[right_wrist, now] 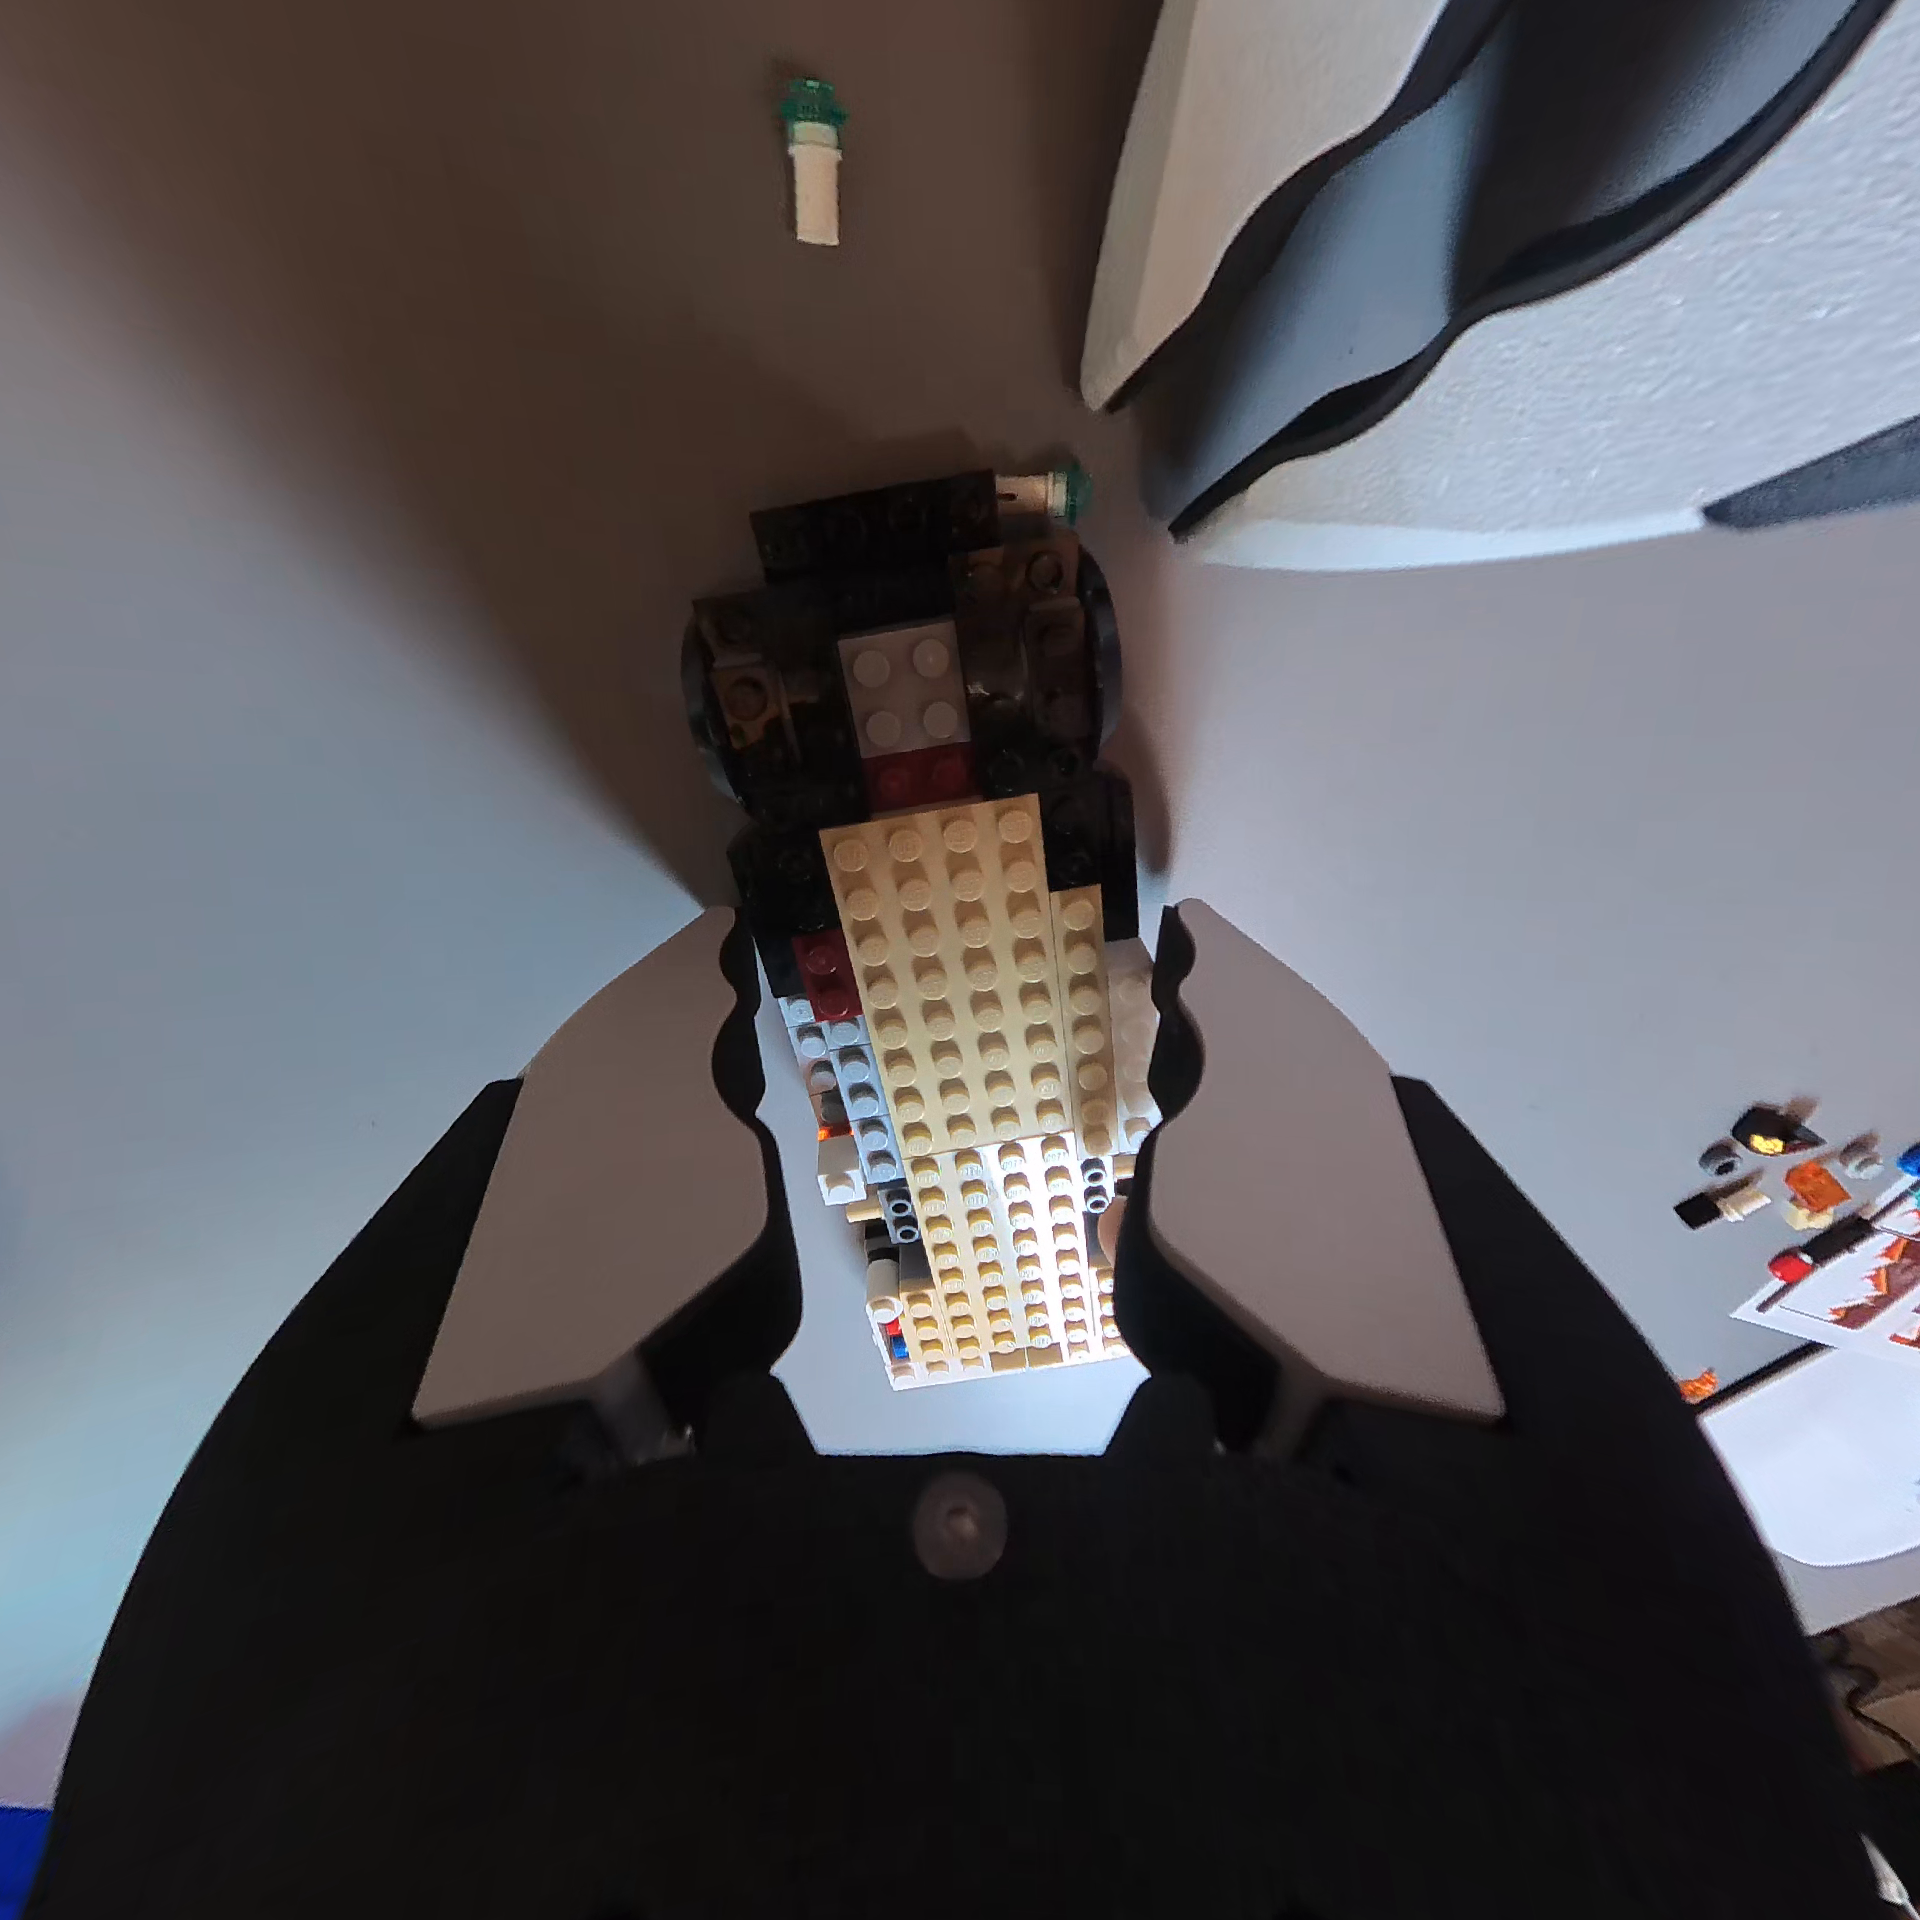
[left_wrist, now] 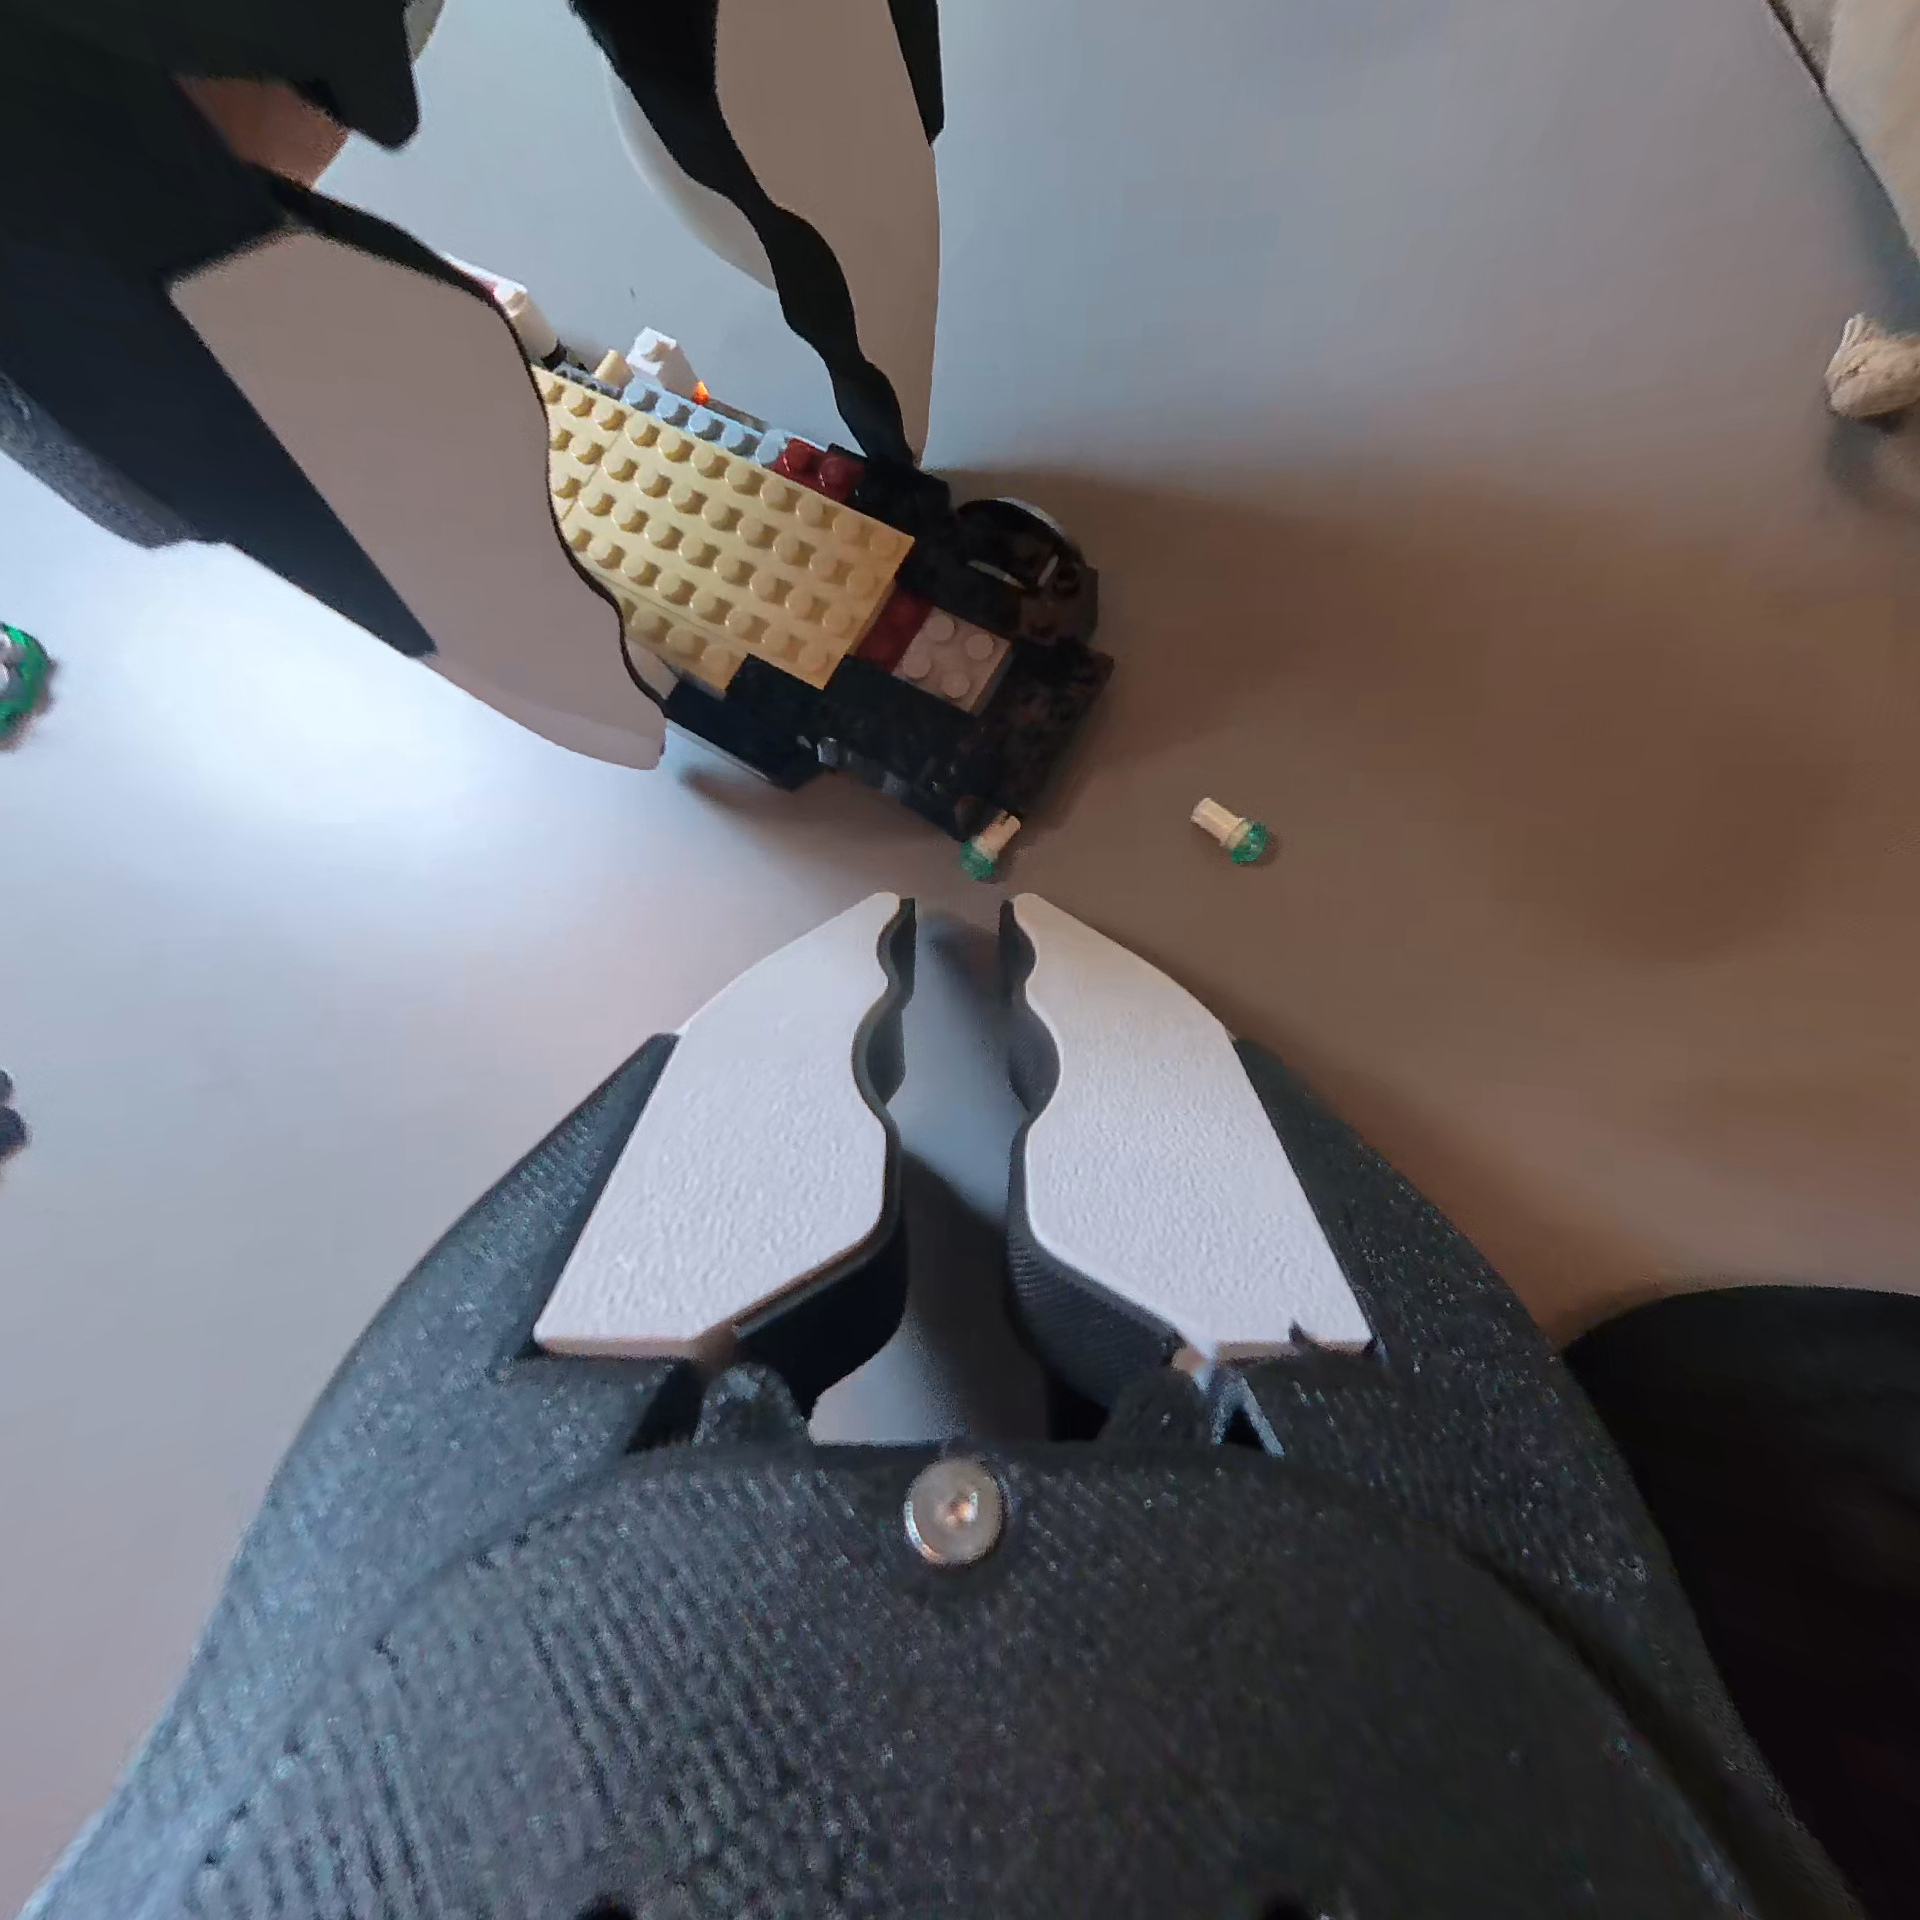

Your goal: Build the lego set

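Pale grey table (left_wrist: 1455,468) carried brick model (left_wrist: 748,540), two loose green-tipped white pegs (left_wrist: 1231,829) (left_wrist: 989,844), small scattered brick pieces (right_wrist: 1787,1195), paper sheets (right_wrist: 1860,1455).

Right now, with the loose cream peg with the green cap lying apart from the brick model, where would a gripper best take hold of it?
Probably across the cream shaft of the loose peg, coming straight down. It lies flat on the table, clear of the brick model, and the shaft's straight sides likely suit the pads better than the rounded green cap.

No legible writing anywhere.
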Available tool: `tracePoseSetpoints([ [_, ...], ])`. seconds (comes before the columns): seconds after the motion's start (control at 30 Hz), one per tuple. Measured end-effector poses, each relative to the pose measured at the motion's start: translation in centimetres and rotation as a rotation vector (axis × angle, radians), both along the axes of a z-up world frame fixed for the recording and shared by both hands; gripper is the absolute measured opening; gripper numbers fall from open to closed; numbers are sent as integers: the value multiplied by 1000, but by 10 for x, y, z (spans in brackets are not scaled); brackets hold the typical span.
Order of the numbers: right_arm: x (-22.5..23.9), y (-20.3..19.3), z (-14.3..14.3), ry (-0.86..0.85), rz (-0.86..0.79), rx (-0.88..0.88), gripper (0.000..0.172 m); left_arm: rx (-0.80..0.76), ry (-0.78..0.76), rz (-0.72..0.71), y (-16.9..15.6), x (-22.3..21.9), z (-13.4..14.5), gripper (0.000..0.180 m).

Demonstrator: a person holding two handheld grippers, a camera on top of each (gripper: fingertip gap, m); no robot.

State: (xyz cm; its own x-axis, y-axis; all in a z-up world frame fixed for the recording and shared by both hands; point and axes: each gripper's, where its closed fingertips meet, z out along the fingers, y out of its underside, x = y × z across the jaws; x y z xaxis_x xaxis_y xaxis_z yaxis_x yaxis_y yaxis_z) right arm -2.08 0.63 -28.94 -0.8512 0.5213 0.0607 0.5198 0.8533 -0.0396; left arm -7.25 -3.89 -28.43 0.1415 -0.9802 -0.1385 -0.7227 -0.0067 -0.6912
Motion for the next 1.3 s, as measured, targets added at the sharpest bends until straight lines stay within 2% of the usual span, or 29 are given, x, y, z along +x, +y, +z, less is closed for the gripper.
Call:
tracePoseSetpoints([
  [0.17,-1,0,0,-3,-21,7,74,-46,-13,128,-5,-1,1,20],
  [0.33,0,1,0,-40,-23,30,74,-58,-5,185,-7,5,0,22],
  [0.73,3,2,3,-55,-78,3,77,-13,-28,206,-3,9,1,13],
  [0.93,-3,-10,17,79,-143,-105,79,12,-37,202,-1,9,1,10],
  [1.1,-10,-21,12,167,-81,-111,81,9,-64,199,-1,8,3,11],
  [1.3,-13,-32,2,109,-2,-103,71,29,-48,196,-2,8,1,12],
])
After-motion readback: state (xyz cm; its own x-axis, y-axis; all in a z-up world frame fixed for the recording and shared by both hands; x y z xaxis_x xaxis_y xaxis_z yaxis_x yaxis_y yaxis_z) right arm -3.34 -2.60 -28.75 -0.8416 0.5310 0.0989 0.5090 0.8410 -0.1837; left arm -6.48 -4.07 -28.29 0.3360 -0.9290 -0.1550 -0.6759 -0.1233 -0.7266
